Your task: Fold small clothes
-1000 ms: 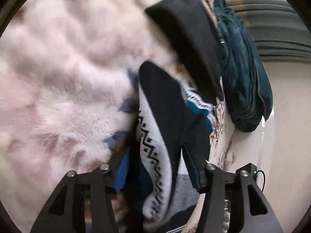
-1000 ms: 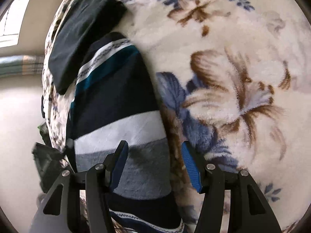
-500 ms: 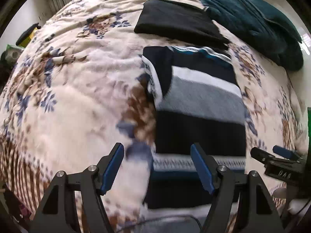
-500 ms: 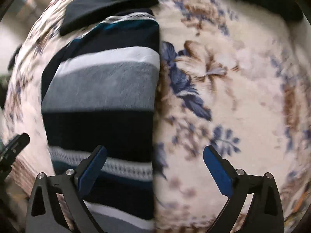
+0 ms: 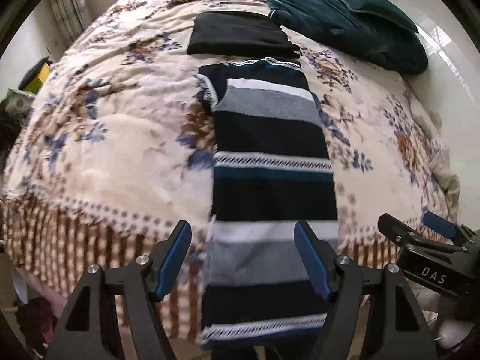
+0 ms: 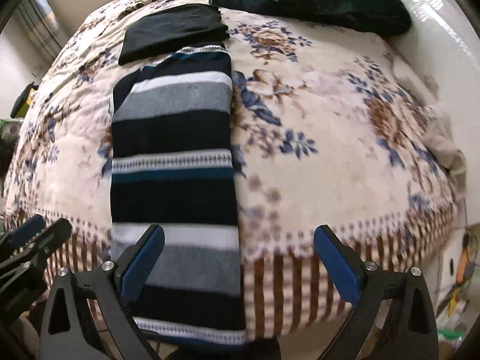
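A long, narrow folded knit sweater (image 5: 271,162) striped in navy, grey, white and teal lay lengthwise on the cream floral fleece blanket (image 5: 114,138), its near end hanging over the blanket's brown-striped near edge. Just beyond its far end sat a folded black garment (image 5: 240,34), and farther right a heap of dark teal velvety clothing (image 5: 345,15). The left gripper (image 5: 243,259) hung above the sweater's near end, its blue pads apart and empty, the jaws having just been opening. The right gripper (image 6: 238,265) hovered beside it, jaws spread wide after opening, gripping nothing.
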The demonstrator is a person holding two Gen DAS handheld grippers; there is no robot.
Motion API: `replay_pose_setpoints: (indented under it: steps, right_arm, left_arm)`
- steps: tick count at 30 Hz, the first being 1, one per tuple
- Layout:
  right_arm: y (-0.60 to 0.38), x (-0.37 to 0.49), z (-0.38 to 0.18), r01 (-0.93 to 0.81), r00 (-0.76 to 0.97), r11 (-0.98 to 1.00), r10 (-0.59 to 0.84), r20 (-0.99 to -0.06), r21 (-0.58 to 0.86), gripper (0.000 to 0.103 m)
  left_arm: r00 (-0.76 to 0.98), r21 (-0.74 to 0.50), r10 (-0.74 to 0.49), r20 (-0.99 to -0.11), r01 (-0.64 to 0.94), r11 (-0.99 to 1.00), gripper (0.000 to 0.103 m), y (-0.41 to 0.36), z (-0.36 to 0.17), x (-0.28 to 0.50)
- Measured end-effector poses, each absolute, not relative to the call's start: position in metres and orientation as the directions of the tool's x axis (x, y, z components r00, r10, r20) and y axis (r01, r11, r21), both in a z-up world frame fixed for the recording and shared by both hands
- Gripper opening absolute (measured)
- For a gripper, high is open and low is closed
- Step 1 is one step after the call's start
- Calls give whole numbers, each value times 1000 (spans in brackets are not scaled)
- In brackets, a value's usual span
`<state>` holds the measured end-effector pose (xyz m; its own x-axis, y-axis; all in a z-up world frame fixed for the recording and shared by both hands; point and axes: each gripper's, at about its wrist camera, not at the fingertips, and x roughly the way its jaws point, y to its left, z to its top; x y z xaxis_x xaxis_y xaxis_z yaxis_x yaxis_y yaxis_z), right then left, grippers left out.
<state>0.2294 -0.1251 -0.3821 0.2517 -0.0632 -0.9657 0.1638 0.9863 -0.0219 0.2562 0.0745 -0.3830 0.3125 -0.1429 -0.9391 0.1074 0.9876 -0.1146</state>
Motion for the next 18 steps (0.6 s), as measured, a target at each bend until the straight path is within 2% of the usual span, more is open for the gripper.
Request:
replay_pose_setpoints:
  steps: [8, 9, 10, 18]
  right_arm:
    - [-101, 172, -382, 173, 199, 984, -63, -978, -28, 101]
    - [-99, 168, -387, 168, 190, 985, -65, -980, -33, 101]
    - [-98, 163, -395, 164, 181, 986, -71, -981, -42, 101]
    - [-105, 137, -480, 179, 34, 983, -42, -999, -35, 101]
  left_arm:
    - [260, -134, -156, -953, 102, 986, 69, 96, -397, 220]
    - [241, -117, -139, -961, 102, 988, 74, 96, -408, 218]
    - [221, -104, -125, -967, 103, 989, 83, 96, -419, 215]
    - [48, -92, -98, -994, 120, 988, 85, 82, -515, 193]
